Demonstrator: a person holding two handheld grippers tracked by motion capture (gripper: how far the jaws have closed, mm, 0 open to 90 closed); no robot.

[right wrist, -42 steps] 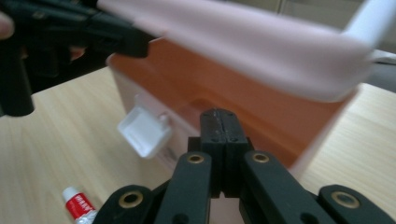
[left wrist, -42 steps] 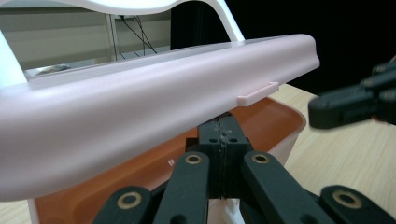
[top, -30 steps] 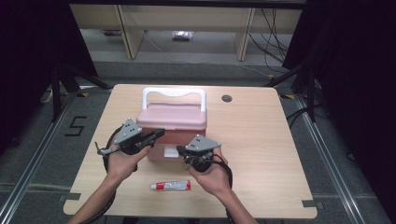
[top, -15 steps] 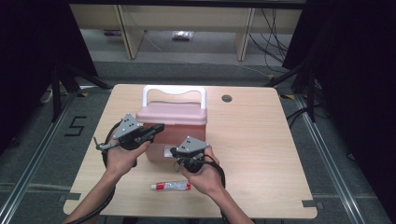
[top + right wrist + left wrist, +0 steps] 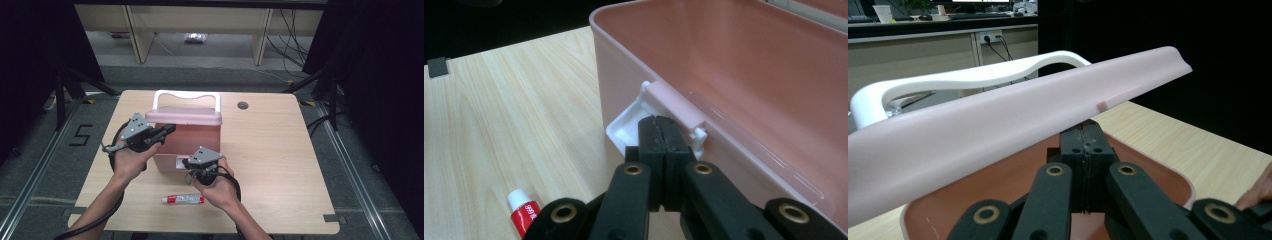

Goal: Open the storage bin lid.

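A pink storage box (image 5: 192, 142) with a white handle (image 5: 187, 96) stands mid-table. Its lid (image 5: 185, 116) is tilted up at the front, leaving the inside bare. My left gripper (image 5: 170, 129) is shut, and its closed tips sit under the lid's front edge at the box's left. In the left gripper view the lid (image 5: 998, 125) slants just above my left gripper (image 5: 1087, 132). My right gripper (image 5: 188, 162) is shut with nothing in it, tips against the white latch (image 5: 624, 127) on the front wall (image 5: 624, 65). A red and white tube (image 5: 183, 199) lies in front of the box.
A round cable hole (image 5: 243, 105) sits at the table's far edge, right of the box. The right half of the tabletop (image 5: 280, 160) is bare wood. Black stand legs (image 5: 65, 85) and shelving stand beyond the table.
The lid's front edge has risen off the box as my left gripper moved up beneath it. My right gripper has shifted slightly left along the front wall.
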